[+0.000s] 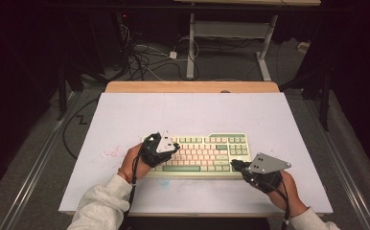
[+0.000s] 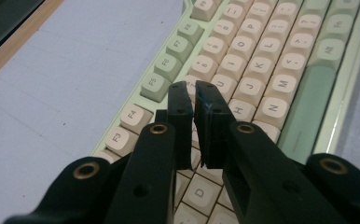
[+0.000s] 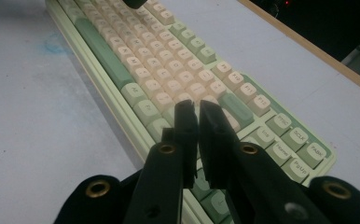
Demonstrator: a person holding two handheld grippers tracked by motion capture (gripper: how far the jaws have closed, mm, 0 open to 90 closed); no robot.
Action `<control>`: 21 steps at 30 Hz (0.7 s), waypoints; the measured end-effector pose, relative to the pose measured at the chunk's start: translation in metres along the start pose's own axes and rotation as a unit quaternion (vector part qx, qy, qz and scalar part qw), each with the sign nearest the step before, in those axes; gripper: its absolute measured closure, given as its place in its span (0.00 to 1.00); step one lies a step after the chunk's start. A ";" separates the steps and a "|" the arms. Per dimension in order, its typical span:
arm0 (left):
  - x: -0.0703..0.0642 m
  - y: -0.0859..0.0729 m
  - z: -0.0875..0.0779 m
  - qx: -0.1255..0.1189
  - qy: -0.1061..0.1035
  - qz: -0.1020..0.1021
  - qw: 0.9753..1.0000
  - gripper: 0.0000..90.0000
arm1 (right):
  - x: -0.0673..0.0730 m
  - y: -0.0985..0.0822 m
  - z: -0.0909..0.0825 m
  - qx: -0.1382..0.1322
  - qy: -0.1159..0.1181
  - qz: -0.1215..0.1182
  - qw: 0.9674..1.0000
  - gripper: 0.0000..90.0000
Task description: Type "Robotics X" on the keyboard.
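A keyboard (image 1: pixel 200 155) lay flat near the front middle of the white surface (image 1: pixel 125 120). The left gripper (image 2: pixel 193 93) hovered over its left-hand letter keys, jaws nearly together and grasping nothing. The right gripper (image 3: pixel 197 108) hung over the keyboard's right end, jaws likewise clenched to a narrow slit, empty.

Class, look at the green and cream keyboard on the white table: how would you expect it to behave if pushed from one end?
The keyboard looks like a rigid, flat slab, so it would probably slide or pivot as one piece, not bend. Lying low and wide on the table, it seems unlikely to tip or roll. Its raised keys would likely give under pressure.
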State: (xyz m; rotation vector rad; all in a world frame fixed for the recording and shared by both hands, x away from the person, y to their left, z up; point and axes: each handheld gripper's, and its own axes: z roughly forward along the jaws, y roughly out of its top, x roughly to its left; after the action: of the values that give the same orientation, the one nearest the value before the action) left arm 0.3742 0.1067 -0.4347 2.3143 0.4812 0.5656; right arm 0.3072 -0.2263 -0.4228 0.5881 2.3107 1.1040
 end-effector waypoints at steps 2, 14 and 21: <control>-0.001 0.000 -0.002 -0.007 -0.001 0.003 1.000 0.88 | 0.000 0.000 0.000 0.000 -0.001 0.001 1.000 0.96; -0.006 0.002 -0.005 -0.010 0.005 0.014 1.000 0.55 | 0.000 0.000 0.001 0.001 -0.001 -0.002 1.000 0.96; -0.009 -0.001 -0.009 -0.023 0.014 0.011 1.000 0.39 | 0.000 0.000 0.000 -0.001 -0.004 -0.001 1.000 0.90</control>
State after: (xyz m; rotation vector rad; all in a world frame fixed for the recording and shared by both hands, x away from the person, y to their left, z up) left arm 0.3618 0.1080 -0.4316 2.2730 0.4525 0.6133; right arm 0.3075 -0.2265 -0.4231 0.5883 2.3031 1.1005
